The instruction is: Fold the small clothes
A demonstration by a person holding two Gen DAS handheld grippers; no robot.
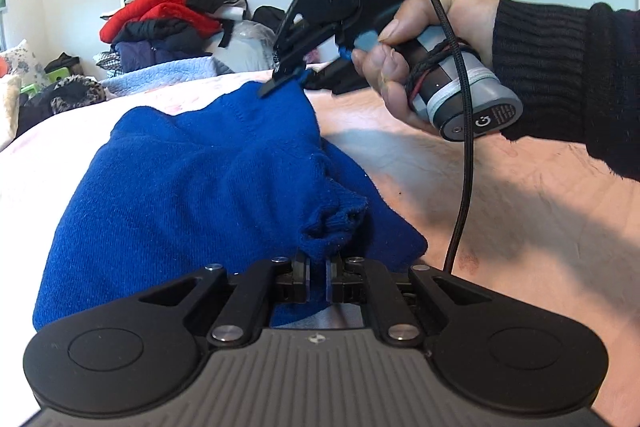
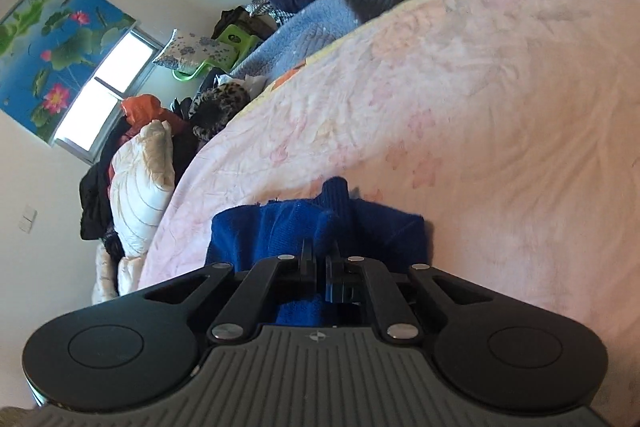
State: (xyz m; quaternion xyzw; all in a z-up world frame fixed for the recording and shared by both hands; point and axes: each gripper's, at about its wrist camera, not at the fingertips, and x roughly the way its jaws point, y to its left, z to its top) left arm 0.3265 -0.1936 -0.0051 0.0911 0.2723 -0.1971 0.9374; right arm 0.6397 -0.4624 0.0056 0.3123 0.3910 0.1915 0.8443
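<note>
Blue sweater (image 1: 168, 187) on pink bedspread (image 1: 500, 187); left claw (image 1: 318, 267) pinching cuff; right claw (image 1: 286, 79) pinching far edge.

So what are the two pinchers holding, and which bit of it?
Both hold the blue sweater. The left gripper pinches a ribbed cuff; the right gripper pinches bunched fabric at its far edge.

Pink bedspread (image 1: 460, 163) under a rumpled blue sweater (image 1: 180, 187)

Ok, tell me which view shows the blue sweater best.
The left wrist view: the blue sweater spreads across the pink bedspread, pinched by the left gripper and the right gripper. The right wrist view shows only a bunched part.
</note>
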